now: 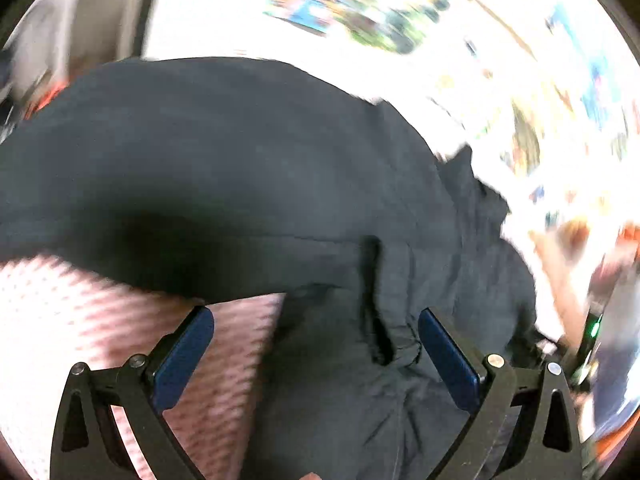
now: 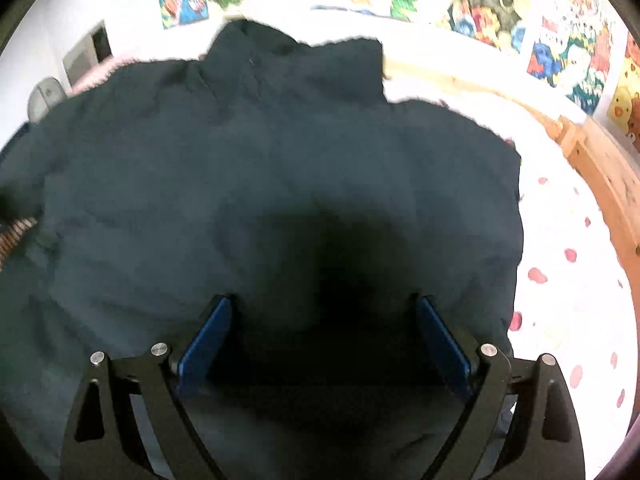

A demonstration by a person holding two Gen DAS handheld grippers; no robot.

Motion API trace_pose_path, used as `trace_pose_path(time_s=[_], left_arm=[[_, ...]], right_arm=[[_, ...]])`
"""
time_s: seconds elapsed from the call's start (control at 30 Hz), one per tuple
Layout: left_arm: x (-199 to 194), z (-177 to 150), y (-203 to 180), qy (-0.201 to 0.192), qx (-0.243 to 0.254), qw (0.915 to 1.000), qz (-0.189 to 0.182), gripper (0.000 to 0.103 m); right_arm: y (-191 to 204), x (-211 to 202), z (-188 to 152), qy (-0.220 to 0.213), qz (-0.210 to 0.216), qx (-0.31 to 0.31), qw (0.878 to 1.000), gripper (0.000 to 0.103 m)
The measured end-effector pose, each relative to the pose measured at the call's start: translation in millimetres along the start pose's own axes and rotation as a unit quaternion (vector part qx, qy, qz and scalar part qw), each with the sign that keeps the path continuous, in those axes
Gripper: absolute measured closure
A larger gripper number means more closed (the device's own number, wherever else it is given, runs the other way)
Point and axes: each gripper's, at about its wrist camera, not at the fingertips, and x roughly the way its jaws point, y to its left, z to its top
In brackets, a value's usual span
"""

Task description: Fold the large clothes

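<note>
The dark jacket (image 2: 260, 168) is lying spread and rumpled over the heart-print bed sheet (image 2: 568, 280), both the left claw (image 1: 316, 320) and right claw (image 2: 324, 312) gaping wide above it, gripping nothing.

A large garment (image 2: 280, 184) lies spread over a bed sheet (image 2: 568, 280), filling most of the right wrist view. Bare sheet shows to its right, and a wooden bed frame (image 2: 600, 168) runs beyond the sheet on the far right. Posters (image 2: 560, 40) hang on the wall behind the bed, at the far side. The right gripper (image 2: 324, 336) is over the near part of the garment, jaws apart, with only cloth beneath. In the left wrist view the garment (image 1: 240, 160) covers the middle and right, with sheet (image 1: 80, 320) at the near left. The left gripper (image 1: 316, 344) straddles the garment's near edge, left finger over sheet, right finger over cloth.
</note>
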Motion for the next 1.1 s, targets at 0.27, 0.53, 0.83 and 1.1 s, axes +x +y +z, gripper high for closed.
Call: trace_pose_path(time_s=[0.27,0.53,0.83,1.1], left_arm=[[-55,17,137,-0.08,-0.224,0.9711,0.017,0.0],[-60,22,181,-0.127,-0.295,0.9467,0.016,0.0],[-55,36,188,-0.155,-0.268,0.9474,0.081,0.06],[-76,47,173,-0.206,-0.202,0.9498,0.121,0.095]], right_arm=[[108,-13,51,-0.014,0.103,-0.04,0.994,0.013],[171,24,59,-0.061,0.047,-0.061,0.995,0.013],[168,76,40,-0.028,0.005,-0.075,0.997,0.009],[158,66,37,-0.05,0.031,-0.051,0.997,0.009]])
